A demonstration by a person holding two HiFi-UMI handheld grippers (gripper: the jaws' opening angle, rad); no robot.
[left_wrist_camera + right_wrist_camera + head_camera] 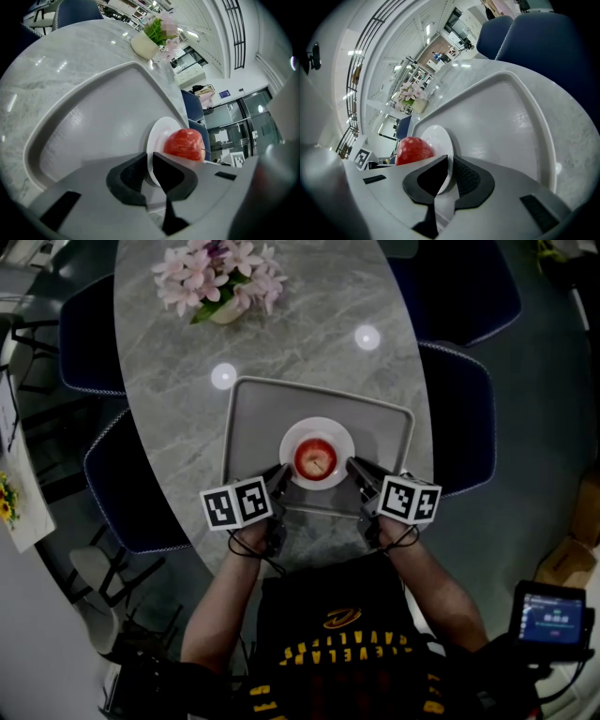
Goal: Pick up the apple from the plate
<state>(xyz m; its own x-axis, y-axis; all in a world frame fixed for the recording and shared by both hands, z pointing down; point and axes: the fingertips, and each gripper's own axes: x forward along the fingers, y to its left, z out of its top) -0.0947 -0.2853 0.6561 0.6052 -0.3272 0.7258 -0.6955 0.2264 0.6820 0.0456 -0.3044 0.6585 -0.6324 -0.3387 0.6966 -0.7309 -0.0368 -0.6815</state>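
Note:
A red apple [316,458] [185,143] [414,149] rests in the middle of a small white plate [294,438] [157,136] [437,136], which stands on a grey tray [253,418] [93,122] [501,117]. My left gripper [281,474] [151,161] is at the plate's left rim, its jaws shut on the thin white edge. At the right rim, my right gripper [352,465] [451,164] is shut on the plate in the same way. Neither gripper touches the apple.
The tray lies on an oval marble table [169,381]. A pot of pink flowers [220,282] [150,40] stands at the far end. Dark blue chairs [459,409] [122,493] flank the table. A small screen device [553,610] is at my lower right.

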